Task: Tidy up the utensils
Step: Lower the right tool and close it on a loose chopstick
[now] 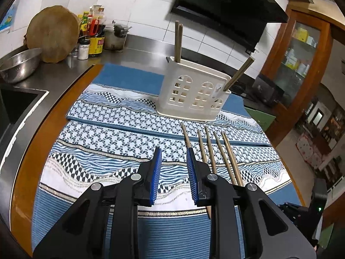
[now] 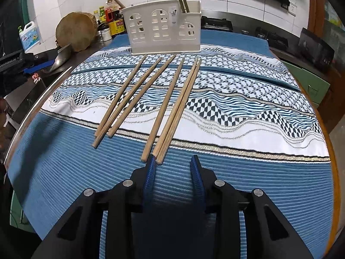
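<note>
Several wooden chopsticks (image 2: 163,99) lie fanned on a blue patterned cloth (image 2: 248,172), pointing toward a white holder (image 2: 166,32) at the cloth's far side. In that holder stand two chopsticks (image 1: 178,41) at one end and one leaning chopstick (image 1: 239,73) at the other. My left gripper (image 1: 174,153) is open over the cloth, with nothing between its blue pads. The leftmost lying chopstick (image 1: 185,135) runs under its right finger. My right gripper (image 2: 173,158) is open too. The near ends of a chopstick pair (image 2: 160,157) lie just beside its left fingertip, not pinched.
A round wooden chopping block (image 1: 52,33), sauce bottles (image 1: 94,36), a steel bowl (image 1: 19,64) and a pot (image 1: 115,37) stand at the back left of the steel counter. A sink (image 1: 15,105) opens at the left. A stove (image 2: 217,24) sits behind the holder.
</note>
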